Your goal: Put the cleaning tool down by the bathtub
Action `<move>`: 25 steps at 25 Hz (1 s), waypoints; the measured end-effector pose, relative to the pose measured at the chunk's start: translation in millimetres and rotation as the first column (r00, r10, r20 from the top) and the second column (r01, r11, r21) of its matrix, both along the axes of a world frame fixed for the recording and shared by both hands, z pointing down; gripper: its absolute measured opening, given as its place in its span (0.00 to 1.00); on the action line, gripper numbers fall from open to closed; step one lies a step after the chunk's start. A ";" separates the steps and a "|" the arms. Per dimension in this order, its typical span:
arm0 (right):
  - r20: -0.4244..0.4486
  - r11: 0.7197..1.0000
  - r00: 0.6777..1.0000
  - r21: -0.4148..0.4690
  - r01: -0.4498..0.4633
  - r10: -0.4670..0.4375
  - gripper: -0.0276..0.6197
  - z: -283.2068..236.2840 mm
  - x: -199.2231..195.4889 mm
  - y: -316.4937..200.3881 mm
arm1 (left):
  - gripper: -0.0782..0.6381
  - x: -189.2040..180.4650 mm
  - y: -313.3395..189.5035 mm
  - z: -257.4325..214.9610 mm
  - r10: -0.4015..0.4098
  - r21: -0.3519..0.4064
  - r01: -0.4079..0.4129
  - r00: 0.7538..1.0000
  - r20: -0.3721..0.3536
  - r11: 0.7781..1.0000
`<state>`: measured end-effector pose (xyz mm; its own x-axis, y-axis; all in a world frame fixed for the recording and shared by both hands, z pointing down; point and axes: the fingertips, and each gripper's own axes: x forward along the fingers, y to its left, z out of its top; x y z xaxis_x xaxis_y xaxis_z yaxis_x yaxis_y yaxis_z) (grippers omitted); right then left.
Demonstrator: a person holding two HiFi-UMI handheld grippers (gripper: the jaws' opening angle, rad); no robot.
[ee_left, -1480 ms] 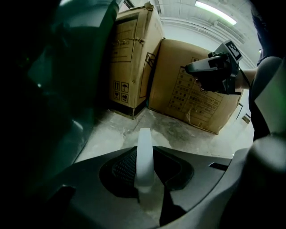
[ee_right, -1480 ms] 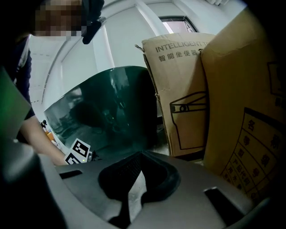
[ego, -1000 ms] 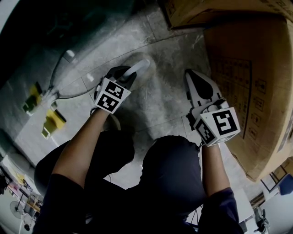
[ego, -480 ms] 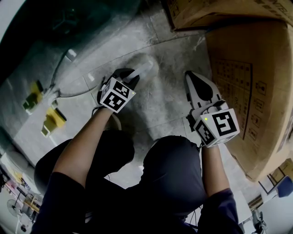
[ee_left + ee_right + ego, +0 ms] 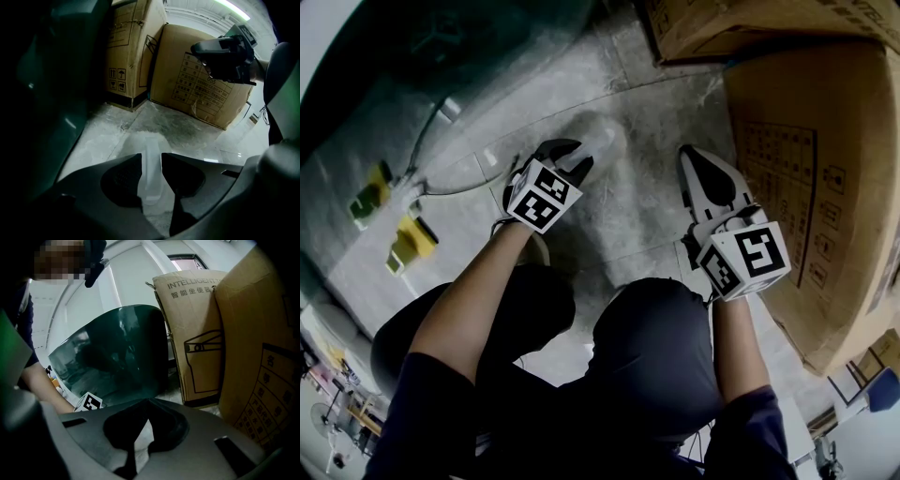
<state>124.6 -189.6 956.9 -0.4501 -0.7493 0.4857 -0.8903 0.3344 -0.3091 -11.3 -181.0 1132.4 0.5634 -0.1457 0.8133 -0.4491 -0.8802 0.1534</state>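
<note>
Left tongs (image 5: 151, 158) just opened, cleaning tool (image 5: 150, 180) loose between; right tongs (image 5: 149, 401) together; carton (image 5: 194, 333) reads "INTELLIGENT".

My left gripper (image 5: 575, 157) points down at the tiled floor (image 5: 647, 220). Its black jaws have just been opening and stand apart, one on each side of the cleaning tool (image 5: 600, 141), a pale, see-through handle lying on the tiles, which they do not press. The dark green bathtub (image 5: 441, 56) curves along the floor's far left side, near the tool. My right gripper (image 5: 692, 161) hangs well apart from the left one with its jaws drawn together to a point and nothing in them, beside a large cardboard box (image 5: 811, 187). A second cardboard box (image 5: 741, 23) stands at the floor's far edge. Two yellow objects (image 5: 411, 242) lie by the tub at the left.
</note>
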 end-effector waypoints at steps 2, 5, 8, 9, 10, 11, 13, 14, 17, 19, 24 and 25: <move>0.001 1.000 1.000 0.003 0.003 -0.003 0.05 -2.1 0.2 0.6 | 0.32 -0.2 -1.0 -4.7 -0.005 0.007 0.005 1.000 -0.002 1.000; 0.003 1.000 1.000 0.007 0.010 -0.010 0.05 -4.9 0.7 1.2 | 0.32 -1.0 -5.2 -13.3 -0.020 0.026 0.020 1.000 -0.007 0.999; -0.002 1.000 1.000 0.014 0.018 -0.018 0.05 -7.1 2.3 1.3 | 0.32 3.0 -12.5 -23.6 -0.047 0.046 0.048 0.998 -0.034 0.998; -0.005 1.000 1.000 0.016 0.019 -0.019 0.05 -8.0 3.2 1.1 | 0.32 4.9 -15.2 -27.5 -0.054 0.054 0.056 0.998 -0.042 0.997; -0.007 1.000 1.000 0.018 0.019 -0.018 0.05 -9.3 4.0 1.1 | 0.32 6.6 -17.9 -31.8 -0.059 0.062 0.062 0.997 -0.050 0.996; -0.009 1.000 1.000 0.019 0.018 -0.018 0.05 -10.9 4.5 1.2 | 0.32 8.0 -20.5 -36.2 -0.062 0.069 0.066 0.996 -0.056 0.995; -0.012 1.000 1.000 0.016 0.016 -0.016 0.05 -16.2 4.8 2.1 | 0.32 9.7 -25.4 -46.4 -0.062 0.081 0.067 0.996 -0.063 0.994; -0.013 1.000 1.000 0.015 0.014 -0.014 0.05 -20.4 4.8 2.2 | 0.32 10.1 -28.4 -52.8 -0.062 0.087 0.067 0.996 -0.065 0.994; -0.012 1.000 1.000 0.009 0.006 -0.006 0.05 -40.6 3.1 1.1 | 0.32 8.5 -39.9 -78.2 -0.069 0.101 0.076 0.995 -0.079 0.992; -0.009 1.000 1.000 -0.002 0.006 -0.006 0.05 -55.8 -1.3 3.1 | 0.32 5.4 -43.5 -98.9 -0.068 0.104 0.077 0.994 -0.088 0.992; -0.020 0.998 1.000 -0.050 0.024 -0.025 0.05 -93.7 -11.3 14.1 | 0.32 -10.2 -44.1 -159.2 -0.042 0.121 0.054 0.994 -0.102 0.991; -0.022 0.998 0.999 -0.058 0.026 -0.027 0.05 -103.8 -13.5 16.2 | 0.32 -15.7 -44.4 -172.3 -0.047 0.122 0.059 0.994 -0.103 0.991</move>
<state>111.1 -173.4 853.1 -0.4577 -0.7076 0.5383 -0.8884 0.3397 -0.3088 -27.1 -225.4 960.2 0.6297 -0.2744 0.7267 -0.4836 -0.8706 0.0904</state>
